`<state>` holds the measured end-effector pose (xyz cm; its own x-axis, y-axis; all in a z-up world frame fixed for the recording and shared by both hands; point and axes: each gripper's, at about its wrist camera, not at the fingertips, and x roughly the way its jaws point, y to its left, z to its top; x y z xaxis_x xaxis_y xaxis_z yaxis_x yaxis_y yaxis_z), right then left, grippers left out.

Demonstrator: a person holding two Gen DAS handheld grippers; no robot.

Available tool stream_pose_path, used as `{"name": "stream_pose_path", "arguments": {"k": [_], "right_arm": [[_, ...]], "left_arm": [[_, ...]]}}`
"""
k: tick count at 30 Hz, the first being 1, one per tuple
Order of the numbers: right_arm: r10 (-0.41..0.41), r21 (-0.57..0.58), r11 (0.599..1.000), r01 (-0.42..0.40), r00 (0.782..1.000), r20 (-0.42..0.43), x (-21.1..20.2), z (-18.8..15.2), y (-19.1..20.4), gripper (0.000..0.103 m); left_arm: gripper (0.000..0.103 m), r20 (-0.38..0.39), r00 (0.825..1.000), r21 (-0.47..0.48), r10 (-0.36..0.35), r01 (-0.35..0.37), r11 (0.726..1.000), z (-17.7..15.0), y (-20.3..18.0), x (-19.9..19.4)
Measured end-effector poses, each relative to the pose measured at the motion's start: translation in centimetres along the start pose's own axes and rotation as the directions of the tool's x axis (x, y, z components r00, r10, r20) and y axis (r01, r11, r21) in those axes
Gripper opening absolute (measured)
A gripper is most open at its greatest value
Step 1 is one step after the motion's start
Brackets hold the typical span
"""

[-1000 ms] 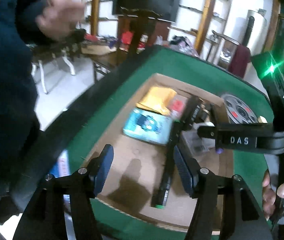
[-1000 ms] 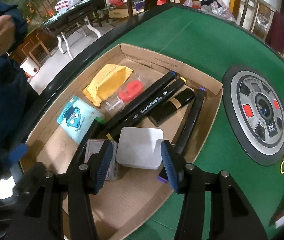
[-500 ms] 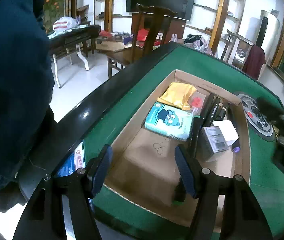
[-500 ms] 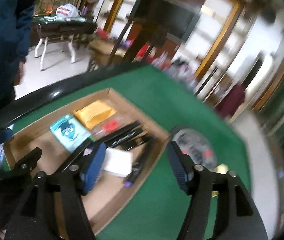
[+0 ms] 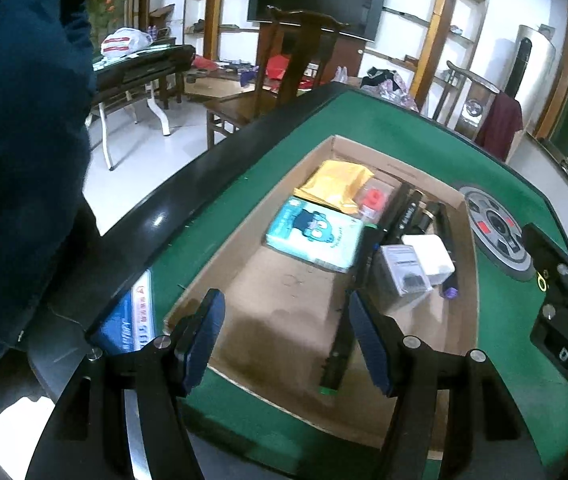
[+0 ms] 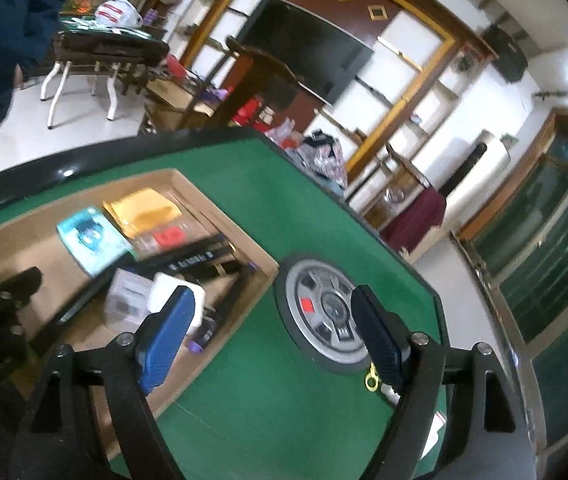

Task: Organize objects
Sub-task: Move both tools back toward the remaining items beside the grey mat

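Observation:
A shallow cardboard box (image 5: 276,300) lies on the green table. It holds a yellow envelope (image 5: 340,184), a teal cartoon packet (image 5: 316,236), a red item in a clear bag (image 5: 374,198), black markers (image 5: 408,212), a white square box (image 5: 428,254) and a clear labelled box (image 5: 404,272). My left gripper (image 5: 286,320) hovers open over the box's bare near end, a green-capped marker (image 5: 340,344) by its right finger. My right gripper (image 6: 272,320) hangs over the felt between the box (image 6: 44,256) and a round dial (image 6: 324,312). Its jaws are opening, with nothing between them.
A person in dark blue clothing (image 5: 24,140) stands at the left. A blue-and-white card (image 5: 132,324) lies on the table's black rim. A yellow key ring (image 6: 371,376) sits beside the dial. A wooden chair (image 5: 284,72) stands behind the table.
My right gripper has risen away from the white box, swung right toward the dial and spread its jaws wider. The left gripper has stayed over the box's near end.

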<state>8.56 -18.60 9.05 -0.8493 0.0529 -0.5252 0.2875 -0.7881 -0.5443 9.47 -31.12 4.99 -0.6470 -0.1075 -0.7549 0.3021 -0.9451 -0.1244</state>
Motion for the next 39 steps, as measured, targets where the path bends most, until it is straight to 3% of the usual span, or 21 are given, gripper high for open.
{"name": "stream_pose_path", "arguments": {"k": [8, 20, 34, 39], "right_arm": [[-0.006, 0.093, 0.996, 0.010, 0.999, -0.041, 0.4, -1.9, -3.4, 0.081], [-0.016, 0.317, 0.948, -0.013, 0.996, 0.089, -3.3, -5.3, -10.1, 0.081], [-0.027, 0.386, 0.922, 0.010, 0.999, 0.039, -1.3, -8.8, -14.4, 0.081], [-0.041, 0.411, 0.911, 0.030, 0.999, 0.017, -0.3, -10.2, -16.0, 0.081]], "left_arm": [[0.059, 0.006, 1.000, 0.036, -0.007, 0.006, 0.999, -0.2, -2.0, -0.7], [0.059, 0.012, 1.000, 0.117, -0.023, 0.022, 0.993, -0.7, -6.5, -1.5], [0.059, -0.011, 0.999, 0.217, -0.039, 0.040, 0.975, -1.4, -12.9, -1.4], [0.059, -0.041, 0.995, 0.235, -0.090, 0.097, 0.967, -1.5, -15.6, -1.3]]}}
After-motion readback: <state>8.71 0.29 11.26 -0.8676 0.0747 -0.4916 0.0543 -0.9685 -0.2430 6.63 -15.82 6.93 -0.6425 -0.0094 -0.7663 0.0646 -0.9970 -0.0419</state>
